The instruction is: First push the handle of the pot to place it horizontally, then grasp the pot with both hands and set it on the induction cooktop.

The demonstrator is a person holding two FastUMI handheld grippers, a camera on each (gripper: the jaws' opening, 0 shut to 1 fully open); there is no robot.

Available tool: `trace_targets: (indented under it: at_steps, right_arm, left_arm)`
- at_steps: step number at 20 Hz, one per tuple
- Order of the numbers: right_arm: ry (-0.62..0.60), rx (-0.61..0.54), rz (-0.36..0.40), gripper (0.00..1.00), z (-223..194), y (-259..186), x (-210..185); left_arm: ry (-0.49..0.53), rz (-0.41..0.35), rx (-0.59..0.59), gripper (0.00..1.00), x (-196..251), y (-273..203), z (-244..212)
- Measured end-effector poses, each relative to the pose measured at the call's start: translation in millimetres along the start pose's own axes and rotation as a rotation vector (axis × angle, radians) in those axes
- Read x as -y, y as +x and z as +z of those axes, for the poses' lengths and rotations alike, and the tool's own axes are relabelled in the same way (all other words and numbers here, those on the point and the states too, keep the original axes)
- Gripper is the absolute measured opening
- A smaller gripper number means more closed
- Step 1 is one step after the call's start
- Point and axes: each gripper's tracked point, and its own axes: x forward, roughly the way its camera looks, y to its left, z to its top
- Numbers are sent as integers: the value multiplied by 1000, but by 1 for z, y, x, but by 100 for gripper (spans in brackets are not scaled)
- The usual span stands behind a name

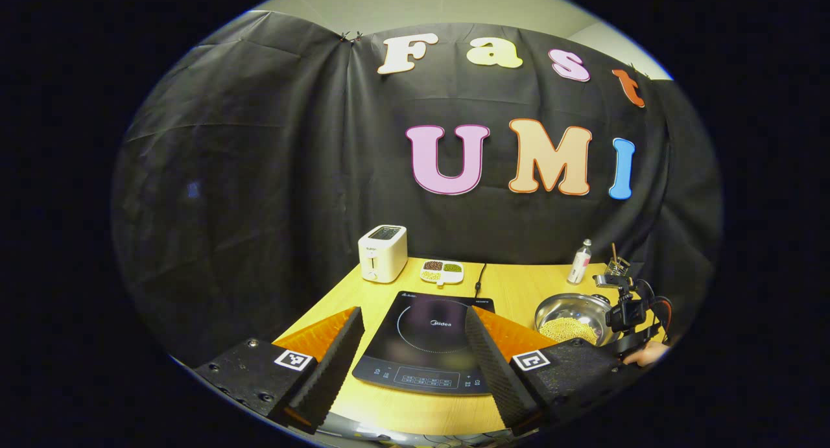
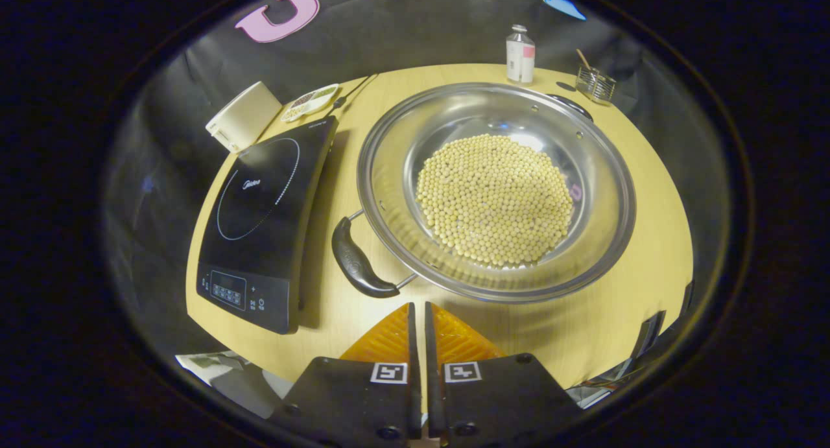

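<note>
1. The left gripper (image 1: 412, 344) hangs wide open, empty, near the induction cooktop (image 1: 425, 344).
2. The pot (image 2: 496, 192) of beans sits on the table (image 2: 648, 195) right of the cooktop, not yet lifted.
3. The right gripper (image 2: 419, 334), closed and empty, points near the handle (image 2: 355, 261); whether it lies horizontal is unclear. The far handle is mostly hidden.
</note>
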Motion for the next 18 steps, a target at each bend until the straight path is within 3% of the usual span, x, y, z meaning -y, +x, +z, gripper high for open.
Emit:
trace_targets:
  at_steps: [18]
  right_arm:
    - [89, -47, 14, 6, 34, 25, -38]
  left_arm:
    - [2, -24, -13, 96, 2, -6, -10]
